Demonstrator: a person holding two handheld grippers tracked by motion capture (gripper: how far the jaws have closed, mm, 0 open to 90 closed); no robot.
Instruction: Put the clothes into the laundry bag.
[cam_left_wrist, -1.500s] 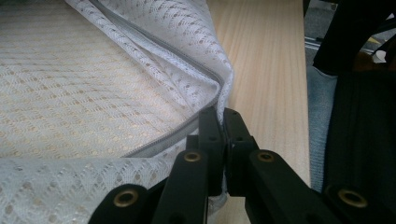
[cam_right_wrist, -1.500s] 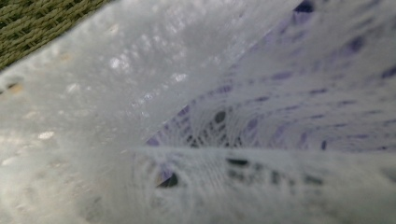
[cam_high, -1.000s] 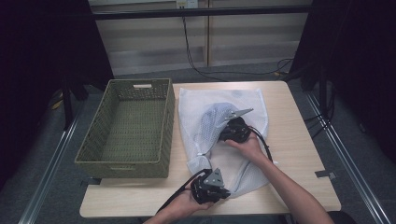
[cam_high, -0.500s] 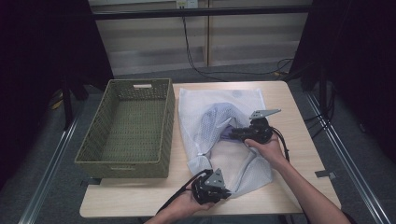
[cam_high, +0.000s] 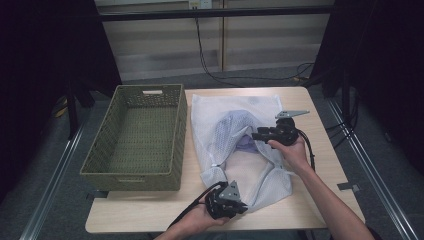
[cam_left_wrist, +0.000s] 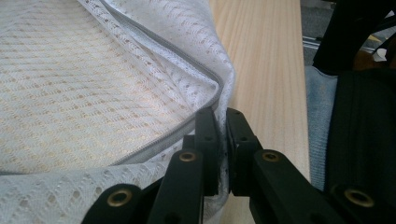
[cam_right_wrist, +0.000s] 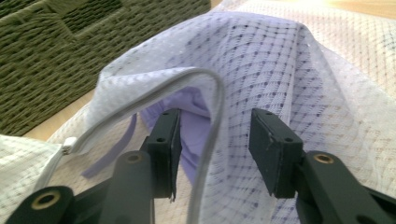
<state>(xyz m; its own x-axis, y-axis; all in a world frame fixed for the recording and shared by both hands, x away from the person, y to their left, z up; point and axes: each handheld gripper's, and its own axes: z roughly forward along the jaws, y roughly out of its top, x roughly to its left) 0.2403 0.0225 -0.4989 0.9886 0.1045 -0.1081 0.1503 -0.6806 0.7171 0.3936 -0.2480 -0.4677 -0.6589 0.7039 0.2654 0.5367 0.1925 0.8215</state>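
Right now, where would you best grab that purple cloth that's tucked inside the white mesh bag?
Probably through the bag's open mouth, from the right gripper side. The purple cloth shows bare just under the grey zipper edge, which arches up there. The left gripper pins the mesh bag at its near corner, which should steady it.

Light wooden table (cam_high: 320, 200), pale grain, rounded corners. Two things lie directly on it. Woven olive-green basket (cam_high: 137, 137): rectangular, open top, on the table's left part, its near left corner reaching past the table edge. White mesh laundry bag (cam_high: 240, 145): just right of the basket, spread flat from far edge toward near edge, middle bunched up, lilac cloth showing inside. Right of the bag, a strip of bare wood.
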